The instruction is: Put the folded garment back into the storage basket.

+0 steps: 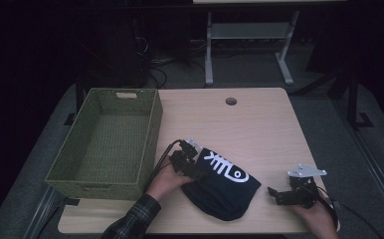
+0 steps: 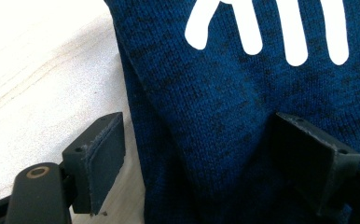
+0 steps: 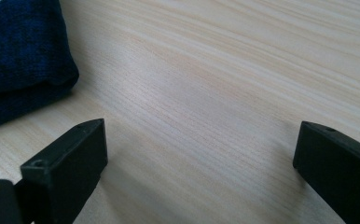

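The left gripper (image 1: 192,162) rests at the near-left edge of a folded dark blue knitted garment (image 1: 224,185), its jaws spread wide. In the left gripper view the garment (image 2: 243,107) runs up between the two black jaws, one jaw over bare wood, the other over the knit. The jaws straddle the folded edge and are not closed on it, which looks like the set-up for pinching that edge. A white fish-skeleton print (image 1: 226,167) faces up just beyond this gripper.

The right gripper (image 1: 281,194) sits to the garment's right, near it but not touching, low over the table (image 1: 259,124). Its jaws are also apart with nothing between them. In the right gripper view, the garment's rounded corner (image 3: 24,60) lies ahead and to the left of the jaws, so this hand appears to be waiting or lining up for the opposite edge.

Just beyond the left gripper, on its left, stands an open green woven basket (image 1: 152,127), the likely place for the garment, which lies close beside its right wall.
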Available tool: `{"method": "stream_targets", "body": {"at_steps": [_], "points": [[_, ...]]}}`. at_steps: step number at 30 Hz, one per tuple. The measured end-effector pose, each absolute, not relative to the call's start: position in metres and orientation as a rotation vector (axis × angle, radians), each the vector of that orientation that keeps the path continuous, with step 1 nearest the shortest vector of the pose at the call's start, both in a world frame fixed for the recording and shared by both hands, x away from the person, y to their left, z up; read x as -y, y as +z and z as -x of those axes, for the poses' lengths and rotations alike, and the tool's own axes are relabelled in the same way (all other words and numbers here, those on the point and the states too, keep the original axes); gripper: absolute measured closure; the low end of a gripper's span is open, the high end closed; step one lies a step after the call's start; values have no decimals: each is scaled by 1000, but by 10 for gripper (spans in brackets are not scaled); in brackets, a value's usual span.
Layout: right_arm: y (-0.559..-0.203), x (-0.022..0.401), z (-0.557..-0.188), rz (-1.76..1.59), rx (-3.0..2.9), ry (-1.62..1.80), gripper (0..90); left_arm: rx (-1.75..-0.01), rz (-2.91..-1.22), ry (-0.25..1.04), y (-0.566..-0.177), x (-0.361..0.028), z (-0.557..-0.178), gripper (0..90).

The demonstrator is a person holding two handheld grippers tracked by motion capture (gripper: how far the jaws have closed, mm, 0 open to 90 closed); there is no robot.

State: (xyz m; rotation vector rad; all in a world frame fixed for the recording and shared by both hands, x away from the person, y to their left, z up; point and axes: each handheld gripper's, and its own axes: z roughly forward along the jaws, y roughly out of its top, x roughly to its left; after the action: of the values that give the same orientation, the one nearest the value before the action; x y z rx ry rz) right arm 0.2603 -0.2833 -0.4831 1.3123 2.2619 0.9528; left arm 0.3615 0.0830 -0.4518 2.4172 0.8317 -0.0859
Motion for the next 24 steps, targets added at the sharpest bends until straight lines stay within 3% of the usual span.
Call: {"method": "stream_targets", "body": {"at_steps": [16,24], "points": [[-483,283,-260,-1315,-2260,953,26,-816,-2418,-208,-451,-82,-365,599],[-483,283,-260,-1314,-2260,953,27,-842,-2404,-300,-450,-83,-371,690]]}}
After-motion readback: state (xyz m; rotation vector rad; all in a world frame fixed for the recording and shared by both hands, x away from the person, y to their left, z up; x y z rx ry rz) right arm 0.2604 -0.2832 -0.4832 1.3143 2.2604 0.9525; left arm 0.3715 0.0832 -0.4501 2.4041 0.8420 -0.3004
